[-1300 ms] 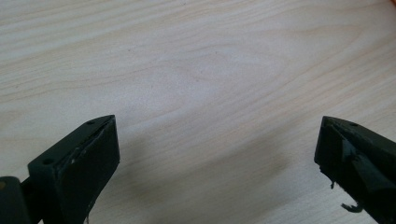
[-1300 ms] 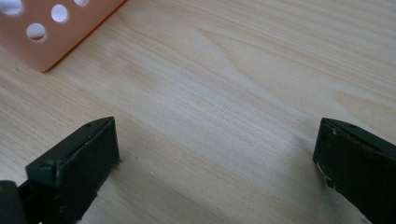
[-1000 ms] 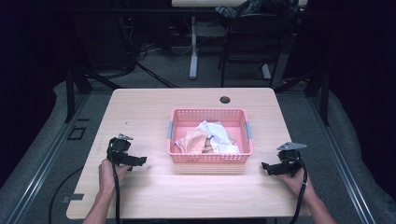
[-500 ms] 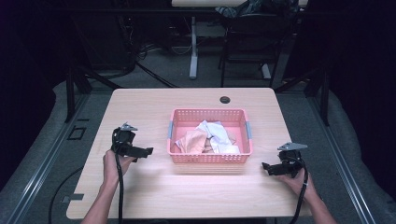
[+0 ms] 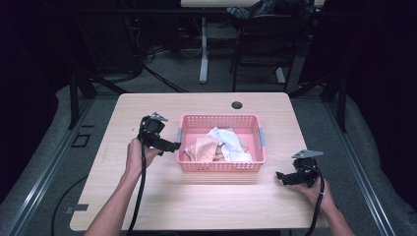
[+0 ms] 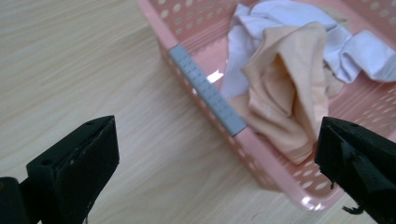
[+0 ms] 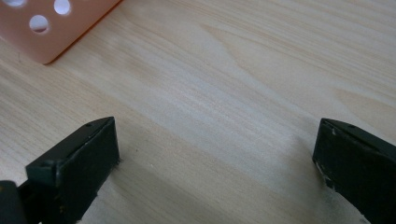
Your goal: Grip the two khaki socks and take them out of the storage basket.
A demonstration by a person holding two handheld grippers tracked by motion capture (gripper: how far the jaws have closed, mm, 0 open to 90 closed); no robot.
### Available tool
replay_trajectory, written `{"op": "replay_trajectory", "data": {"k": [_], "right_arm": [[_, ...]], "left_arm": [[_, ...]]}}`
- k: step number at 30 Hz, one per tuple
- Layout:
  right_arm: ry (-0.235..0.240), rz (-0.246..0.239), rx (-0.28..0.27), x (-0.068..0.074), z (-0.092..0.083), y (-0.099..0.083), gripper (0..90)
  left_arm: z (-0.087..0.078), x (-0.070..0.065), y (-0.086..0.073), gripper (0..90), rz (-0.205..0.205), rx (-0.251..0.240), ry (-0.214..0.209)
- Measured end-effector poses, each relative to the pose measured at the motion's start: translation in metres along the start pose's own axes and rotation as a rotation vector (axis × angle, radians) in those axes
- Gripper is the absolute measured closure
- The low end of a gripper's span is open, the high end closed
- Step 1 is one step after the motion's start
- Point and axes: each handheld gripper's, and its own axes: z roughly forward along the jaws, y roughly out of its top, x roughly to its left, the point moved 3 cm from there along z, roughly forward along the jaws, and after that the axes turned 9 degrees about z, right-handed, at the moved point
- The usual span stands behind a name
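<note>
A pink perforated basket [image 5: 255, 123] stands in the middle of the wooden table [image 5: 147, 196]. Inside lie a peach cloth [image 5: 201, 147] and a white cloth [image 5: 223, 137]. My left gripper [image 5: 173, 146] is held just left of the basket's left end, open, aimed at it. In the left gripper view its wide jaws frame the basket's grey handle [image 6: 205, 88] and the peach cloth [image 6: 285, 93], with the white cloth [image 6: 355, 51] behind. My right gripper [image 5: 281, 176] rests low on the table right of the basket's near corner, open, with nothing between its jaws. The basket's corner [image 7: 37, 37] shows at top left there.
A small round black grommet [image 5: 237, 105] sits in the table near its far edge. Bare wood lies left, right and in front of the basket. Black cables trail from both grippers off the near edge. Chair legs and stands crowd the dark floor beyond.
My left gripper has moved forward and right, from the near left of the table up to the basket's left end. The right gripper has stayed in place.
</note>
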Motion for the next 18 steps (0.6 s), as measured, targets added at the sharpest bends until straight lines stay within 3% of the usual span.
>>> {"op": "replay_trajectory", "data": {"k": [7, 14, 18], "right_arm": [[0.005, -0.001, -0.010, 0.000, 0.000, -0.001, 0.0], [0.009, -0.005, -0.028, 0.000, 0.001, -0.002, 0.0], [0.009, -0.007, -0.034, 0.001, 0.002, -0.002, 0.0]], "left_arm": [[0.021, -0.013, 0.028, 0.0, 0.039, 0.015, -0.050], [0.044, -0.023, 0.039, 0.1, 0.047, 0.048, -0.088], [0.054, -0.029, 0.042, 9.0, 0.053, 0.066, -0.109]]}}
